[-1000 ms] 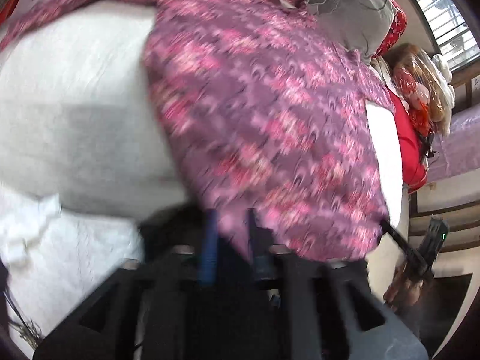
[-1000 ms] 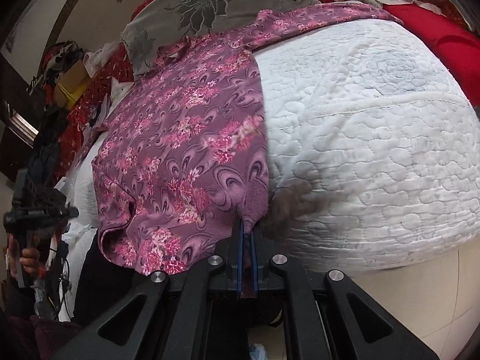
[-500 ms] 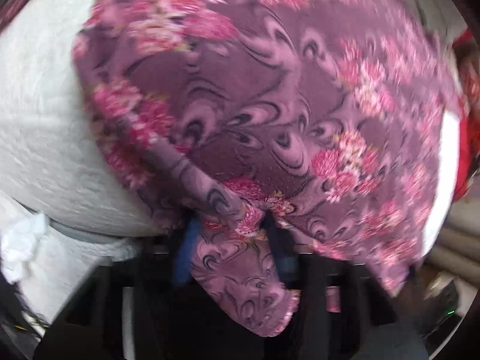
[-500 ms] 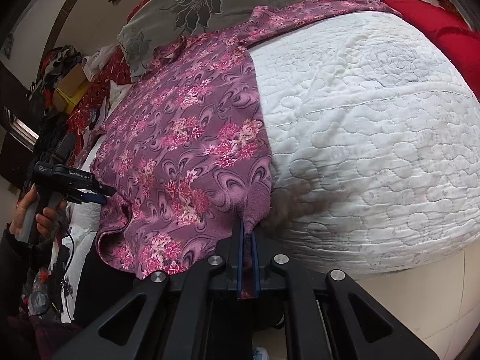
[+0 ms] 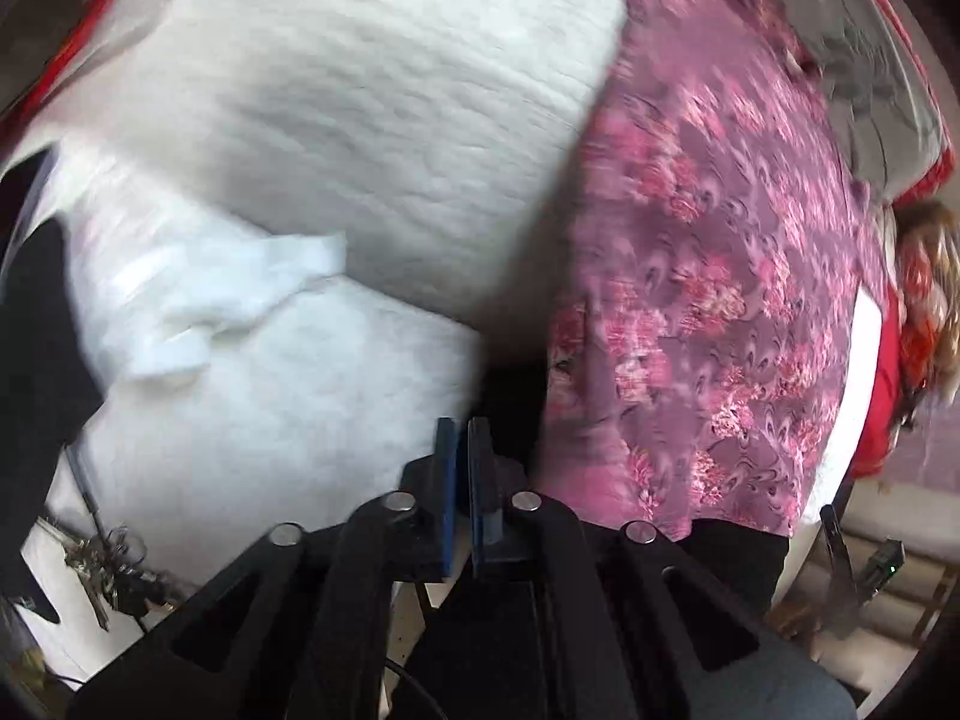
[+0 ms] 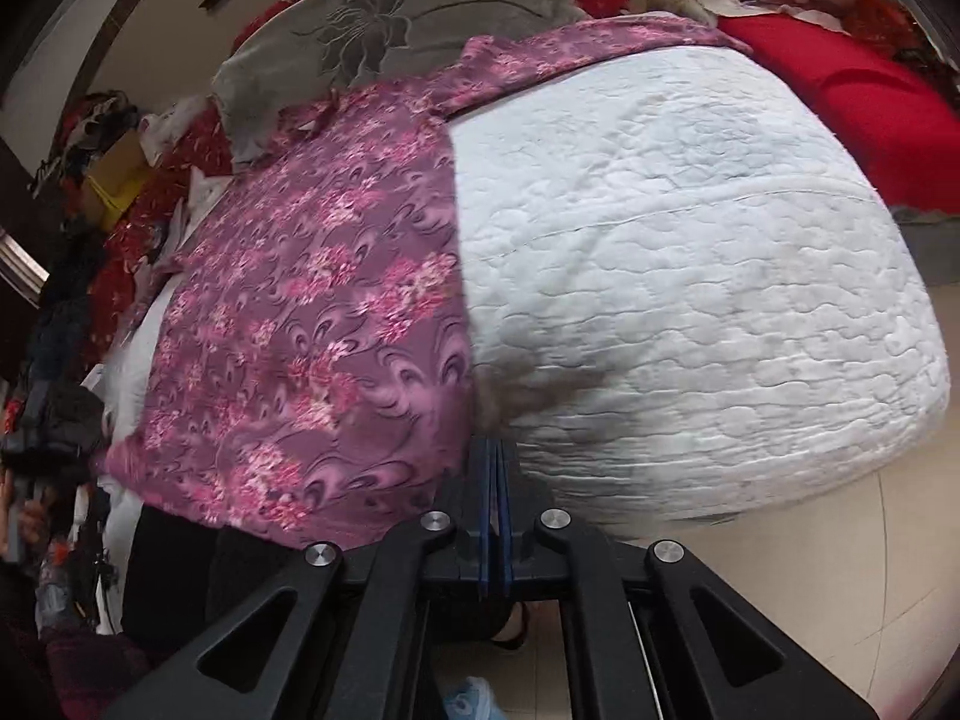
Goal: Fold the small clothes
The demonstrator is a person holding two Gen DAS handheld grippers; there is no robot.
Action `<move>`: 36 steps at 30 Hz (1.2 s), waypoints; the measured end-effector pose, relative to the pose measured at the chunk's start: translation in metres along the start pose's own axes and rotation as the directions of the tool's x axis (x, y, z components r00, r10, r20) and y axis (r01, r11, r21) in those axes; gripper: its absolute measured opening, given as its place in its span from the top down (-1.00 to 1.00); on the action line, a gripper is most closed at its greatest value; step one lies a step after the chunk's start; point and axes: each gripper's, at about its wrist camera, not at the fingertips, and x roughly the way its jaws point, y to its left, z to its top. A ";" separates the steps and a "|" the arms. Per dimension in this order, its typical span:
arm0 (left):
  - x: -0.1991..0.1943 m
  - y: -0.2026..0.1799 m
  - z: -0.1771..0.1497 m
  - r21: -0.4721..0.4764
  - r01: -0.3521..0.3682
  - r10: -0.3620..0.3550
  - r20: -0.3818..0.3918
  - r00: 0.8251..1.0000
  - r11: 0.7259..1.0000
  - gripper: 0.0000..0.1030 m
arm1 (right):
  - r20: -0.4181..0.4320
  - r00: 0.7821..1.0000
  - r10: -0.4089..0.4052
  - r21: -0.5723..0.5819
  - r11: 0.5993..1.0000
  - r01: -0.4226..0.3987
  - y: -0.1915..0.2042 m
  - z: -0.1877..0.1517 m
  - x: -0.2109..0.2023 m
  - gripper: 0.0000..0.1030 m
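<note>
L gripper (image 5: 462, 429): clenched, empty | R gripper (image 6: 493, 450): clenched, empty, beside garment (image 6: 312, 324) edge

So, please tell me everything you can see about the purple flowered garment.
The purple flowered garment looks like thin, soft printed cloth, mauve with pink blossoms and dark swirls. It lies spread flat on the white quilted mattress, covering its left part in the right wrist view, with one sleeve stretched along the far edge toward the red bedding. Its near hem hangs slightly over the mattress edge. A grey pillow lies beyond it. Neither gripper visibly holds it.
</note>
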 end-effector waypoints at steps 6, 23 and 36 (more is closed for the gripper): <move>-0.010 -0.018 0.011 0.017 0.168 -0.168 0.029 0.985 0.986 0.53 | 0.050 0.998 0.042 0.022 0.999 -0.043 0.008 0.036 0.000 0.85; 0.046 -0.235 0.174 0.316 -0.044 -0.038 0.249 0.968 0.948 -0.19 | 0.249 0.949 -0.191 0.644 0.765 -0.015 -0.191 0.274 0.064 0.02; 0.058 -0.266 0.231 0.306 -0.004 -0.085 0.274 0.958 0.952 -0.19 | 0.326 0.909 -0.260 0.609 0.793 0.009 -0.233 0.370 0.148 0.63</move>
